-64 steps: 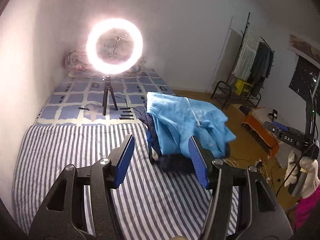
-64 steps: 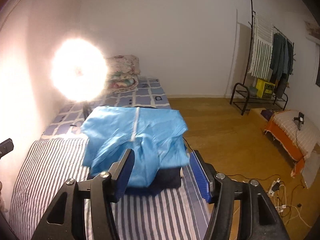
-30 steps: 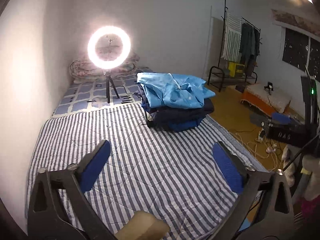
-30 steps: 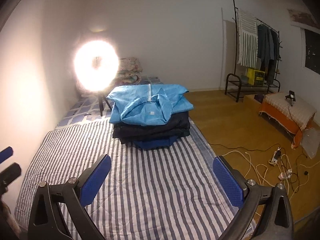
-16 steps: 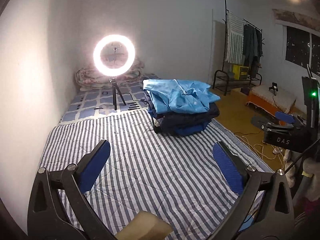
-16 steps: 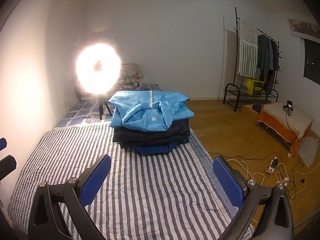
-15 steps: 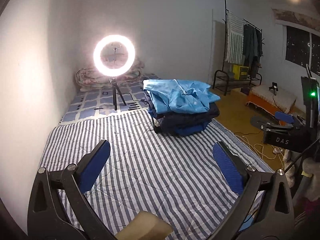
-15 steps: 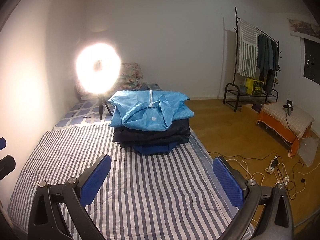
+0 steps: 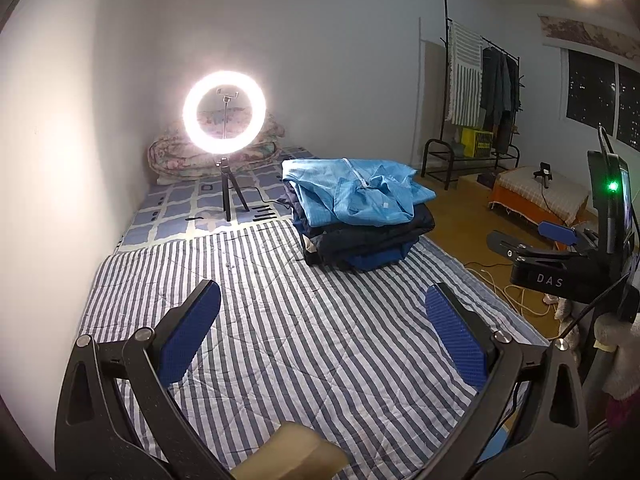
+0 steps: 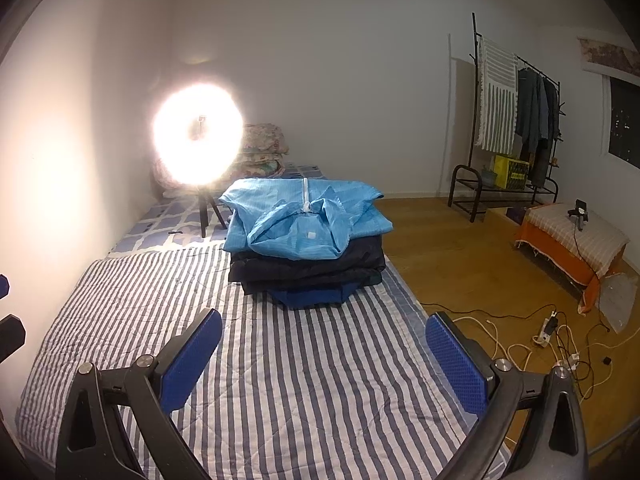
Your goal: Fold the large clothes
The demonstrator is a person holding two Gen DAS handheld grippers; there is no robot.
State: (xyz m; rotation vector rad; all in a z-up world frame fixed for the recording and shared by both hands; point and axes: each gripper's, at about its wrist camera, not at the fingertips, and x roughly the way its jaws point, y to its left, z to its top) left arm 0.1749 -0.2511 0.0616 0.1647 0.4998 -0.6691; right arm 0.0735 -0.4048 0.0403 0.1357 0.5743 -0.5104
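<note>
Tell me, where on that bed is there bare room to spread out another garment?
The striped quilt lies bare from the open left gripper and right gripper up to the folded pile. The far end is crowded: ring light, cables, rolled bedding.

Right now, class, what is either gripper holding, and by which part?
Nothing is held. The left gripper and right gripper are both open above the striped bedcover, apart from the stack of folded clothes.
</note>
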